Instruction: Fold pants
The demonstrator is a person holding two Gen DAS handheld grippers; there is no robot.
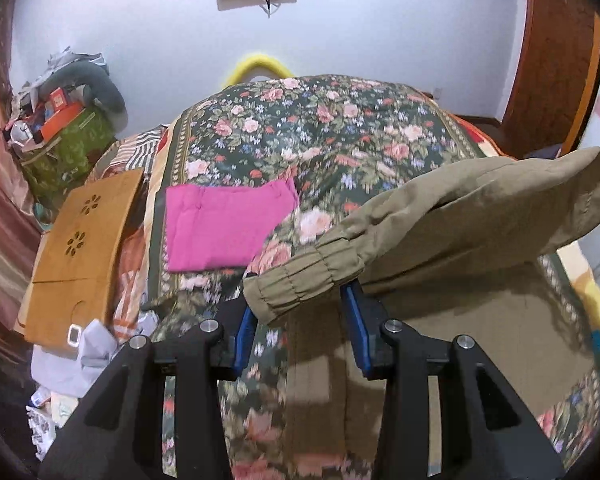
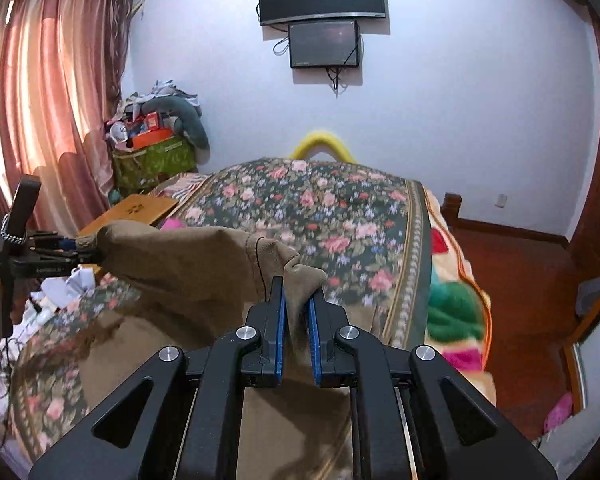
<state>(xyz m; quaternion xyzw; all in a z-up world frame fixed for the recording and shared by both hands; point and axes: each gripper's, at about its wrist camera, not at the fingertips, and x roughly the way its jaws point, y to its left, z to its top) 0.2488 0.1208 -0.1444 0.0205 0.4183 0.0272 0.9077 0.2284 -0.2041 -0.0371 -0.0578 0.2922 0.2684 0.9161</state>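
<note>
We see the khaki pants [image 1: 472, 216] lifted above the bed [image 1: 320, 136], stretched sideways between the two tools, with the rest of the cloth lying flat on the flowered bedspread below. The left hand-held gripper [image 1: 300, 300] has the gathered elastic cuff between its blue pads [image 1: 356, 320]; the jaws stand fairly wide, and we cannot tell for sure whether they pinch the cuff or it merely rests across them. The right hand-held gripper [image 2: 296, 300] is drawn narrow, its pads clamped on a corner of the khaki cloth.

Farther up the bed lies a folded pink garment [image 1: 224, 228], flat on the bedspread. To its left a wooden board [image 1: 80, 256] rests at the bed's edge. Beyond it stands a green bag [image 2: 152, 160] piled with odds and ends, beside pink curtains [image 2: 48, 92]. Two screens [image 2: 322, 16] hang on the wall.
</note>
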